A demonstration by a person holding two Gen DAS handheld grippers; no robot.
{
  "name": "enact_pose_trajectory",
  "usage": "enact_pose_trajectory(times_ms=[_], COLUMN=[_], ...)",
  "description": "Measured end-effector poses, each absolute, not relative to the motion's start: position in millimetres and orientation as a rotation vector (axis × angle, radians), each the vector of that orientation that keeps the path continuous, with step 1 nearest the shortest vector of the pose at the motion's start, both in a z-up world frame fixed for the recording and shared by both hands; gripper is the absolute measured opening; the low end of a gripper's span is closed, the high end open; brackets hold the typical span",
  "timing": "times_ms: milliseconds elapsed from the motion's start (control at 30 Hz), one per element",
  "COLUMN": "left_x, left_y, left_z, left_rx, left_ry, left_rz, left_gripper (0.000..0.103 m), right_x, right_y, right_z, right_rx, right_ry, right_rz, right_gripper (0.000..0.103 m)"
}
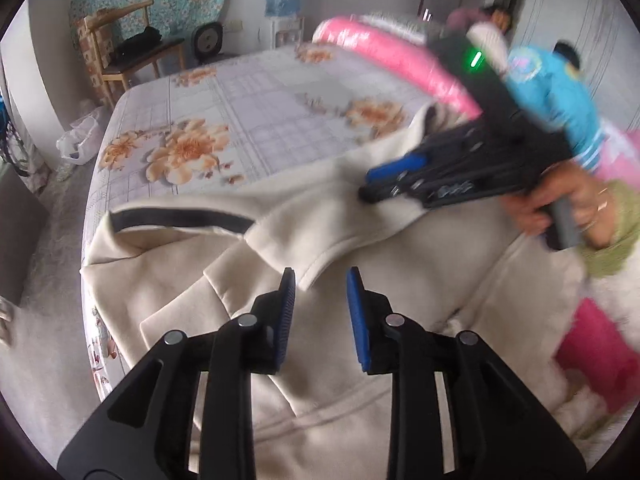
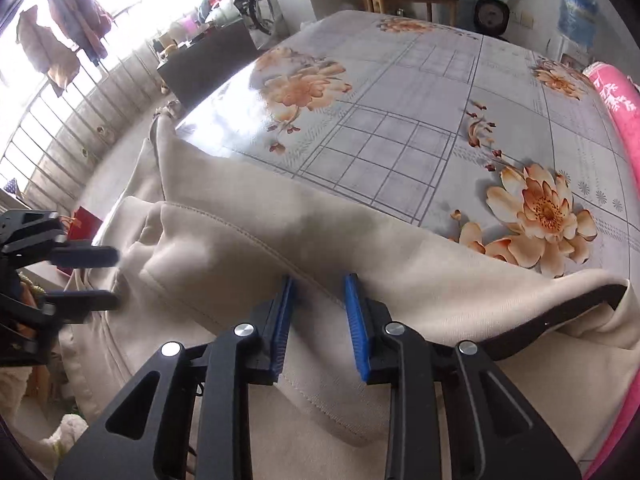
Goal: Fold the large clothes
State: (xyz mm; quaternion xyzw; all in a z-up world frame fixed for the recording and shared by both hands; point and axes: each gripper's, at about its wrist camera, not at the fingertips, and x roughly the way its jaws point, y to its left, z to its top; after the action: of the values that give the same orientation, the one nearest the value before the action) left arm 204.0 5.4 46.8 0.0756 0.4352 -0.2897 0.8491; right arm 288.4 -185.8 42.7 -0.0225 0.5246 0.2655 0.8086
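A large cream garment with a dark neck band lies spread over the near side of a bed with a floral sheet. One sleeve cuff is folded across its body. My left gripper hovers just above that cuff, jaws apart and nothing pinched. In the right wrist view my right gripper stands open over a folded edge of the garment, the cloth lying under the gap. The right gripper shows blurred in the left wrist view, held by a hand.
A pink bedding roll lies along the far edge of the bed, and a person in a blue jacket stands behind it. A wooden chair, a water dispenser and a plastic bag stand beyond the bed. A magenta item sits at the right.
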Motion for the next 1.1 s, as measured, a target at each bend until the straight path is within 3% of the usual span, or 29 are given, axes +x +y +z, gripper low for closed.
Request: enact_pose_trajectory(times_ms=[167,400,567,700,800,933,1100], left_x=[231,284,284,282,281,277,260], left_y=[2,-36,-26,-24,-25,-22,-9], left_z=[66,-7,-8,-10,-9,-4,15], left_rx=[0.061,0.190,0.170,0.174,0.176,0.181,0.133], left_ry=[0.867,1.004,0.984,0.963,0.960,0.947,0.901], left_rz=[-0.575,-0.413,-0.437,-0.451,-0.451,-0.470,-0.571], left_gripper=[0.026,0.027,0.027,0.027,0.027,0.026,0.026], right_x=[285,257,244,240,246,262,251], right_y=[-182,-184,-226,-239,-234,-224,-210], right_z=[44,40,50,82,82,36,73], right_rx=[-0.075,-0.184,-0.033,0.044,-0.008,-0.122,-0.216], right_ry=[1.130,1.112,1.179,1.087,1.046,1.139,1.053], right_rz=[0.536,0.446,0.406,0.410,0.355,0.296,0.258], right_gripper=[0.027,0.027,0.027,0.027,0.027,0.027,0.027])
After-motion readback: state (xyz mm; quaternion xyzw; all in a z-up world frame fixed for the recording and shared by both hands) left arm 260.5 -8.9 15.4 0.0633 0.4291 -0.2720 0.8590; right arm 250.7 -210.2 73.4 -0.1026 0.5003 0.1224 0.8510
